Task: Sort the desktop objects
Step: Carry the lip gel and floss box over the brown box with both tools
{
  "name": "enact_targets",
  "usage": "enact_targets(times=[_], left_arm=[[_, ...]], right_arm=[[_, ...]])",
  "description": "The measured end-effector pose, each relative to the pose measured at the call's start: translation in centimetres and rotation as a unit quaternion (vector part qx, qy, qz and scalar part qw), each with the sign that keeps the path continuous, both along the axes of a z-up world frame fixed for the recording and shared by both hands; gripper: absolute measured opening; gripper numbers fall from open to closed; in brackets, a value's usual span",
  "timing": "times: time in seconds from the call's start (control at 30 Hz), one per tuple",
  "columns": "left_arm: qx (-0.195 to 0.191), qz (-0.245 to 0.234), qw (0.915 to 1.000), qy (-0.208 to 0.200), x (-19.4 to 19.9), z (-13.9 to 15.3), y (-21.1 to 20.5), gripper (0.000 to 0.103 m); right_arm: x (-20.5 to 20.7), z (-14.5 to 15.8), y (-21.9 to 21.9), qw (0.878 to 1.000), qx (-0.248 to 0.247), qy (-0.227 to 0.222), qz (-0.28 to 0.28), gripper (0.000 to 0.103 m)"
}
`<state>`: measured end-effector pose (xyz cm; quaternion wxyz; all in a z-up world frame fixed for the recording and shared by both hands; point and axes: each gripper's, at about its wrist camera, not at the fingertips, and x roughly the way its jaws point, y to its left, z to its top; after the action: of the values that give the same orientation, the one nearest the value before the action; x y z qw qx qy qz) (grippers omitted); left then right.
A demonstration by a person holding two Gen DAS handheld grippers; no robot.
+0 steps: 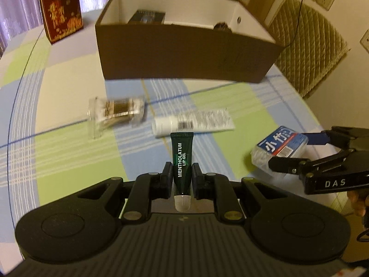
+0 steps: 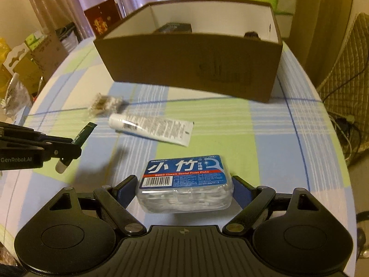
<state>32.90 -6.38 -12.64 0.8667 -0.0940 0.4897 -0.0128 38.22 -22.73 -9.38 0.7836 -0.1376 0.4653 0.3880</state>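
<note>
My left gripper (image 1: pixel 182 175) is shut on a dark green lip gel tube (image 1: pixel 182 157), its white cap toward the camera; the same tube (image 2: pixel 84 133) shows at the left of the right wrist view. My right gripper (image 2: pixel 184 191) is shut on a clear floss pick box (image 2: pixel 184 180) with a blue label, also seen at the right of the left wrist view as the floss pick box (image 1: pixel 280 146). Both are held above the table. A brown open box (image 1: pixel 184 43) with white inside stands behind, holding a dark item (image 1: pixel 147 17). A white tube (image 1: pixel 193 122) and a clear bottle (image 1: pixel 115 113) lie on the cloth.
A checked blue, green and cream tablecloth (image 1: pixel 69 157) covers the round table. A red carton (image 1: pixel 61 11) stands at the back left. A quilted chair (image 1: pixel 306 43) is at the right edge, and cardboard clutter (image 2: pixel 27 60) sits beyond the table's left side.
</note>
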Motion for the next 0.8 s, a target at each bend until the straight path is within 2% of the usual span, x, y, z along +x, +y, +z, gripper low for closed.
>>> enact_targets(times=[0.5,0.8], left_arm=[[-0.005,0.0,0.999,-0.044,2.2,2.9,-0.5,0.013],[-0.004,0.01,0.997,-0.077,5.1,5.4,0.2,0.013]], right_arm=[[2.4,3.5,-0.3,0.999,0.03,-0.036,0.006,0.083],[5.6,6.1,0.3,0.997,0.071,-0.036,0.008,0.083]])
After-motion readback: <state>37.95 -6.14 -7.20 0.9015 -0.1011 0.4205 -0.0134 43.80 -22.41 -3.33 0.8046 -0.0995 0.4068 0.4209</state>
